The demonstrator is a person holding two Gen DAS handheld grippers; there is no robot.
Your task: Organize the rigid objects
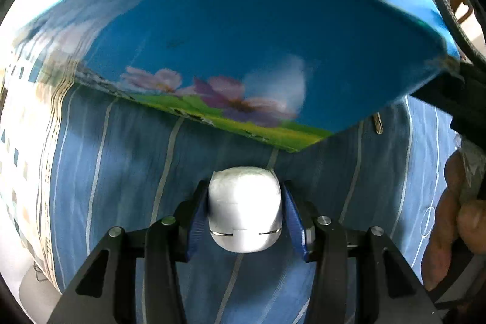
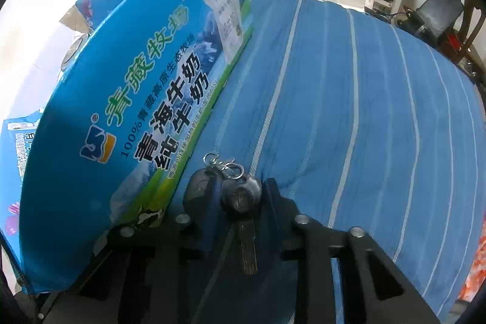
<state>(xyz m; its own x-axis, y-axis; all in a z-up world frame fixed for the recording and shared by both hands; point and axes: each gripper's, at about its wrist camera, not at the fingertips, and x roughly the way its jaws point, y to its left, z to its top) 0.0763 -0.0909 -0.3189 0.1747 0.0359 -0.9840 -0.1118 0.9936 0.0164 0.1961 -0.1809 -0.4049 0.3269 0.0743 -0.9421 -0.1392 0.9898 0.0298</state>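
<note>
Blue cardboard fills the left of the right wrist view: one milk carton box point(image 2: 127, 111) stands on the striped blue bedspread point(image 2: 364, 126), printed with "100%" and large Chinese characters, among them 青海牛奶 and 纯牛奶, beside a blue-and-yellow logo. A smaller pale label near its far end is too blurred to read. The box's near corner is cut off behind the gripper body.

Just right of the box, the right gripper point(image 2: 240, 196) has its fingers clenched on one key point(image 2: 243, 211) by its dark round head; the blade points back toward the camera, and a metal ring with a dark fob point(image 2: 197, 196) hangs at the fingertips.

In the left wrist view, the same box point(image 1: 243, 35) shows a plain blue side with pink flowers and a green strip, smeared by motion. Below it, the left gripper point(image 1: 244, 208) clamps one white rounded case point(image 1: 244, 208) between its blue finger pads point(image 1: 293, 214), above the bedspread point(image 1: 121, 157). At the far right edge, a hand point(image 1: 455, 217) is partly cut off.
</note>
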